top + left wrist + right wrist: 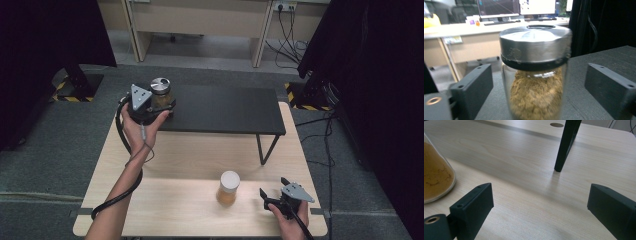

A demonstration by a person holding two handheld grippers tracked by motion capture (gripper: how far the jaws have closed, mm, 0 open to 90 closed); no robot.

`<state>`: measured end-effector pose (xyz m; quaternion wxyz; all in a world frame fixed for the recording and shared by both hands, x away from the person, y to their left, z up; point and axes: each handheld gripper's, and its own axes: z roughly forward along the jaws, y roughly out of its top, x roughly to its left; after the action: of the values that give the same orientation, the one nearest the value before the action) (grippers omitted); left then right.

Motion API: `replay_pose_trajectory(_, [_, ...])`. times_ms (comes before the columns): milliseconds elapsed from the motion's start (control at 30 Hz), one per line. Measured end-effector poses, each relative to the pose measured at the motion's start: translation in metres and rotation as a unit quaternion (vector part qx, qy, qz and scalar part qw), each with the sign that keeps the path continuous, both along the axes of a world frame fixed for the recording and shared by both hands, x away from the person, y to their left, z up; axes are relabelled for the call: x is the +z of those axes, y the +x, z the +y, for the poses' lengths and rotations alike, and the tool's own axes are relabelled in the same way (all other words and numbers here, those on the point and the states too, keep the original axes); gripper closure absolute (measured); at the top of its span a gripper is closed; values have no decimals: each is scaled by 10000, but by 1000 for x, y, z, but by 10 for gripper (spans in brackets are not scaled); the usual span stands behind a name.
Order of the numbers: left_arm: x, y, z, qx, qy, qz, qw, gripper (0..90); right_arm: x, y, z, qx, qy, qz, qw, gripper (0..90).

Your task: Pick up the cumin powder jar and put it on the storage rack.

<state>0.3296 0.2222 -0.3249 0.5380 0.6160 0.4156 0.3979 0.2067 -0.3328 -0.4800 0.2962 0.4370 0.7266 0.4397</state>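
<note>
The left gripper (537, 82) has its jaws released, with gaps on both sides of the jar with the metal lid (535, 72), which stands upright between them on the left end of the black shelf (225, 110). The right gripper (540, 205) is also wide apart and grasps nothing; it rests low on the wooden table (190, 165), just beside the jar with the white lid (228, 188).

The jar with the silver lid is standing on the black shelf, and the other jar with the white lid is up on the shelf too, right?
Not quite. The jar with the silver lid does stand on the black shelf, between the left gripper's open jaws. But the jar with the white lid stands down on the wooden table, near the right gripper, as the high view shows.
</note>
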Motion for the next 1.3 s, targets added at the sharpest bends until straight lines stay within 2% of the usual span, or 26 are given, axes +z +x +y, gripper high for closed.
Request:
replay_pose_trajectory(133, [-5,-20,3,-75,49,-159,9998,35,0,0,0,1,-11,-10,10000,67])
replay_pose_trajectory(300, [-7,-33,7,-94,29,-248,9996,35,0,0,1,1,-24,-5,10000,67])
replay_pose_trajectory(633, [-15,-52,14,-106,-17,-283,9995,35,0,-1,1,-9,-16,-24,10000,67])
replay_pose_trajectory(867, [-29,-74,17,-213,96,-297,9993,36,0,-1,1,-9,-24,-27,10000,68])
replay_pose_trajectory(1167, [-43,-91,20,-260,143,-283,9992,37,0,-1,1,-6,-51,-29,10000,68])
replay_pose_trajectory(1300, [-54,-99,21,-263,179,-311,9990,37,0,-1,1,-13,-26,-27,10000,67])
